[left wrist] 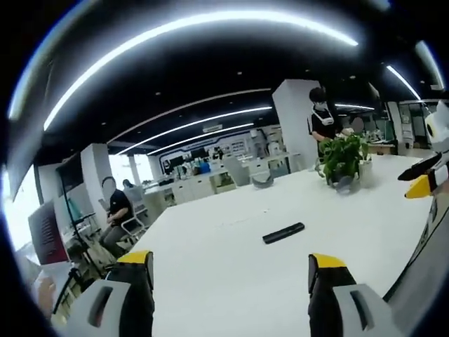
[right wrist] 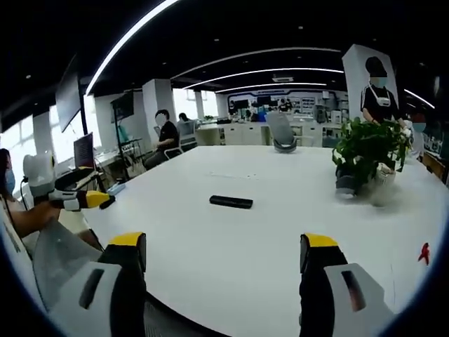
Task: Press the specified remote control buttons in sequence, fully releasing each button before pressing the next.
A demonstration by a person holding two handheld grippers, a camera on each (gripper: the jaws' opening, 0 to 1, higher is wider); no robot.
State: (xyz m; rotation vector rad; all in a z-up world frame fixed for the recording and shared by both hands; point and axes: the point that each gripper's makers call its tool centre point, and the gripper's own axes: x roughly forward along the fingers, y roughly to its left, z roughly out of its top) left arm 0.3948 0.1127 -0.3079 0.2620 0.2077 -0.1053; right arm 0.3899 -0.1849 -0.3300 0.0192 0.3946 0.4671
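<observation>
Big white table (right wrist: 231, 260) ahead of me, potted plant (right wrist: 368, 151) toward its far right side, and the black remote (right wrist: 231, 202) lying flat mid-table, well apart from the plant and untouched. My left gripper (left wrist: 230, 270) and right gripper (right wrist: 223, 253) both hang near the table's near edge with jaws spread wide, nothing held. I judge no button is pressed yet: next, bring one gripper over the remote and narrow the jaws for a tip press.

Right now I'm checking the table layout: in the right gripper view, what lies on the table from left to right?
Left gripper at the table's left edge → black remote control lying flat mid-table → potted plant → small red mark near the right edge of the white table.
</observation>
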